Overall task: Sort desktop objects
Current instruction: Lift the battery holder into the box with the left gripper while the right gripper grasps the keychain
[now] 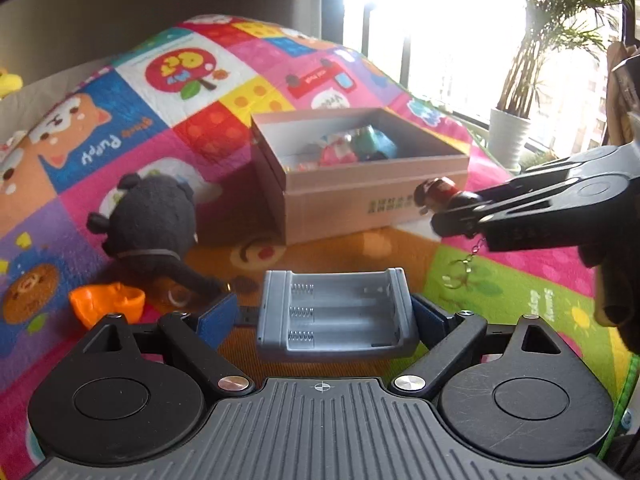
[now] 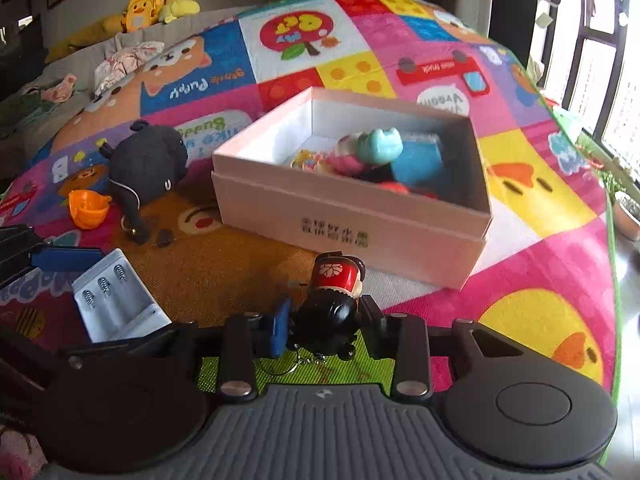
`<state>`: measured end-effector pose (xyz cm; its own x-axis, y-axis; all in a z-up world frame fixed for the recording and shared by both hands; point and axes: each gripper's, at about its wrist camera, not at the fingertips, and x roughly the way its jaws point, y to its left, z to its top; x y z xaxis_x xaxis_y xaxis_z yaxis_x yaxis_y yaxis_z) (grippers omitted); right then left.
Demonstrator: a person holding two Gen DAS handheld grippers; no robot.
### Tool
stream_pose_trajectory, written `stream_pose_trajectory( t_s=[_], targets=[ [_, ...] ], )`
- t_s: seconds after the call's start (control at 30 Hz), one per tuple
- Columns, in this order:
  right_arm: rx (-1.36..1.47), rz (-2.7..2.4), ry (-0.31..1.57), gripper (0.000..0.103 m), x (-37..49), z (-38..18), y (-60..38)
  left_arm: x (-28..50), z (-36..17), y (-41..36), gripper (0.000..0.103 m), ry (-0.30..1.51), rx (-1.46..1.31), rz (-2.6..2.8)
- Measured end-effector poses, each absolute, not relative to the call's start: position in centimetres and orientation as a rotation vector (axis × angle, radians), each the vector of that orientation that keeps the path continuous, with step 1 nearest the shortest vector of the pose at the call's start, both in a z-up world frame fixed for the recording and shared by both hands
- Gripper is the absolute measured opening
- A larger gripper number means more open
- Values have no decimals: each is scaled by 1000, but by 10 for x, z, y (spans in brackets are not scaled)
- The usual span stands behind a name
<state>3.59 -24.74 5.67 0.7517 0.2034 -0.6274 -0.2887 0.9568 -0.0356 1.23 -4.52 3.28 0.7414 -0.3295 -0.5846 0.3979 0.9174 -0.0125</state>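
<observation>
Grey plastic: the grey plastic battery holder [image 1: 334,314] with three spring slots sits between the blue pads of the left gripper [image 1: 326,316]; both pads press its short sides, so the fingers stand wide but closed on it. In the right wrist view the same holder [image 2: 116,300] shows pale, held at the far left.

Right gripper [image 2: 324,324]: fingers narrow, clamped on the small figurine keychain with a black round head and a red body [image 2: 334,300]; its red body sticks out past the fingertips, and a thin metal chain with a ring [image 2: 296,362] hangs under them. From the left wrist view this gripper [image 1: 452,216] comes in from the right with the figurine [image 1: 438,196] at its tip.

Box: the open pale pink cardboard box [image 2: 400,232] lies just ahead of the right fingertips and further ahead of the left ones; it holds a light blue toy [image 2: 384,144] and other small colourful things that are too blurred to name.

Left of the fingers: a dark grey plush animal [image 1: 152,216] lies on the mat, and an orange plastic cup-like piece [image 1: 106,304] sits just beside the left gripper's left finger.

Surface: a bright patchwork play mat with cartoon animals [image 2: 540,288] lies under everything.

Far right, left wrist view: a potted palm in a white pot [image 1: 510,136] by the window.
</observation>
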Motion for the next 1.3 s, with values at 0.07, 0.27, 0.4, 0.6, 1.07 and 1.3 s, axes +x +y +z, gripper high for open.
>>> stream_pose_trajectory(
  t_s=[0.07,0.27,0.4,0.6,1.07,1.3],
  targets=[
    [-114,258,566,36,26,91,-260,20,51,-48,95,564,129,-391],
    [-91,157,322,36,14,161,-292,63,92,-77,94,408,145,-386],
    [-55,141,325,36,27,164,-303,106,93,-109,95,360,182,-350],
    [-39,142,364,36,44,154,-305,129,72,-112,99,437,148,-358],
    [54,232,549,36,175,143,-247,29,29,10,101,509,70,-168],
    [6,166,598,48,211,134,-216,23,16,58,102,554,27,-27]
  ],
)
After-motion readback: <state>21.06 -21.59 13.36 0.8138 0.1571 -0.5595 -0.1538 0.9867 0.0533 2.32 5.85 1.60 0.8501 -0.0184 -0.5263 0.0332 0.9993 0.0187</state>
